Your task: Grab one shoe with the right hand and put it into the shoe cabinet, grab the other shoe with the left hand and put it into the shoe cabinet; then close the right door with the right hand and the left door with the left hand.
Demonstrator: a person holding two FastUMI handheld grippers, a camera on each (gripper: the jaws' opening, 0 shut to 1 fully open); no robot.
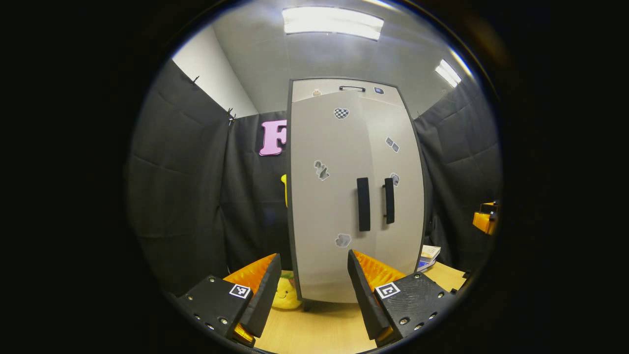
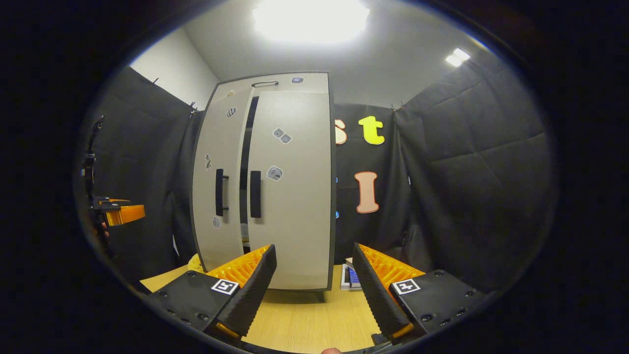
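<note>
**Shoe cabinet stands nearly shut as both grippers hang back, fingers apart**

In the left gripper view, the left gripper hovers low over the wooden table, its two fingers spread wide and holding nothing, aimed straight at the cabinet's lower front. In the right gripper view, the right gripper is posed the same way above the table's near edge, its fingers apart and empty, pointing at the bottom of the right door. The left gripper also shows at the far left of the right gripper view, raised well above the table.

Beyond the fingers, the shoe cabinet stands upright toward the table's far edge, its long axis vertical and its front facing the grippers. Two dark vertical handles sit side by side near the middle seam. In the right gripper view a narrow dark gap runs top to bottom between the left door and the right door; in the left gripper view the doors look almost flush. Small stickers dot both doors.

A yellow plush toy sits at the cabinet's base on one side, and a stack of books lies on the table at the other. Black cloth encloses the booth behind.
</note>
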